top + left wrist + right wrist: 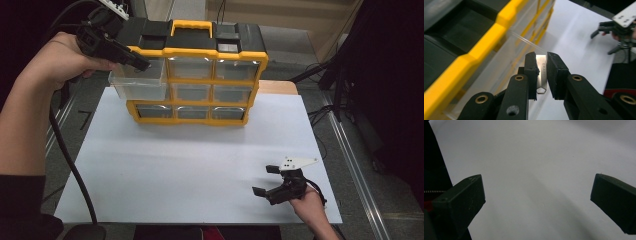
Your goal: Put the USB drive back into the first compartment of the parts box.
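A yellow and black drawer organizer (pixel 195 45) stands at the far side of the white table. Its top-left clear drawer (pixel 139 82) is pulled out toward the left. My left gripper (pixel 142 64) hovers over this drawer, shut on a small flat metal piece (pixel 541 72) with engraved letters and a pointed lower end. In the left gripper view the drawer's clear rim (pixel 524 40) lies just beyond the left gripper (pixel 541 58). My right gripper (pixel 265 180) rests low at the table's near right, open with nothing between its fingers, and the right gripper (pixel 537 192) faces bare table.
The white table sheet (pixel 190 165) spreads between the organizer and the near edge. A black cable (pixel 70 160) trails from the left gripper down the left side. Dark stands and cables (pixel 345 75) are on the floor at the right. The organizer's other drawers (pixel 235 92) are closed.
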Demonstrator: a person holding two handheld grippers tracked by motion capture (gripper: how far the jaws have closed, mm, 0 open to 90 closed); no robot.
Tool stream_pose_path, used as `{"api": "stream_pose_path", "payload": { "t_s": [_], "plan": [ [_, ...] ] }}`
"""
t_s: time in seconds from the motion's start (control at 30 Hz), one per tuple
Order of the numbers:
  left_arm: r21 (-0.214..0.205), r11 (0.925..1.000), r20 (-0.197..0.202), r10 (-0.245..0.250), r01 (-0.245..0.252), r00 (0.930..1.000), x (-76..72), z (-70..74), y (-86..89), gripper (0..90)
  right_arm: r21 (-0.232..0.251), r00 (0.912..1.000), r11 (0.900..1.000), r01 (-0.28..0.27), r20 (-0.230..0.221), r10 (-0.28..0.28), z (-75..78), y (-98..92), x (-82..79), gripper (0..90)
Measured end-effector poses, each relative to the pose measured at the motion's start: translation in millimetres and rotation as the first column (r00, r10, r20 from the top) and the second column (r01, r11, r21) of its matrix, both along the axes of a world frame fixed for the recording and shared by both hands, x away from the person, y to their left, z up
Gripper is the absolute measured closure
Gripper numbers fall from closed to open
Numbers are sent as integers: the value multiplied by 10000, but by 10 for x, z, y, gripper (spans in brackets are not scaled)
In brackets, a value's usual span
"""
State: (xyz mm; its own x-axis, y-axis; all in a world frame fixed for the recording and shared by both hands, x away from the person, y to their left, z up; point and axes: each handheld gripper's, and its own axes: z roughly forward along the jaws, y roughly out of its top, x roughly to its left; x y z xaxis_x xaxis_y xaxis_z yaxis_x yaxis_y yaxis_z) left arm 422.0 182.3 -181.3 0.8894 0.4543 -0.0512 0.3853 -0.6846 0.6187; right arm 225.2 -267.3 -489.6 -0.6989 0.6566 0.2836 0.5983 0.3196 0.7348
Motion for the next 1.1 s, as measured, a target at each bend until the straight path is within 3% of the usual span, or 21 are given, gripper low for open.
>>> {"api": "stream_pose_path", "payload": {
  "t_s": [0.4, 0.7, 0.73, 0.8, 0.9, 1.1],
  "plan": [
    [152, 9989, 321, 447, -452, 9985, 128, -149, -25, 799, -13, 10000, 10000, 13, 38, -13, 0, -7, -2, 0],
    [19, 9986, -19, 521, -521, 9986, 219, -318, -13, 791, 0, 10000, 10000, 75, 33, -75, 2, -18, -21, 0],
    [-54, 9984, -46, 565, -565, 9984, 221, -321, -10, 778, -29, 10000, 10000, 49, 21, -49, 1, -20, -23, 0],
    [-331, 9977, -193, 591, -597, 9981, 228, -311, -1, 659, -10, 10000, 10000, 84, 13, -84, 1, -22, -24, 0],
    [-895, 9952, -550, 346, -395, 9979, 212, -264, 9, 616, 3, 9999, 9999, 111, 15, -111, 2, -25, -21, 0],
    [-1644, 9864, -613, -65, -37, 9981, 119, -153, -14, 460, -16, 9999, 9999, 116, 64, -116, 5, -28, -25, 0]
  ]
}}
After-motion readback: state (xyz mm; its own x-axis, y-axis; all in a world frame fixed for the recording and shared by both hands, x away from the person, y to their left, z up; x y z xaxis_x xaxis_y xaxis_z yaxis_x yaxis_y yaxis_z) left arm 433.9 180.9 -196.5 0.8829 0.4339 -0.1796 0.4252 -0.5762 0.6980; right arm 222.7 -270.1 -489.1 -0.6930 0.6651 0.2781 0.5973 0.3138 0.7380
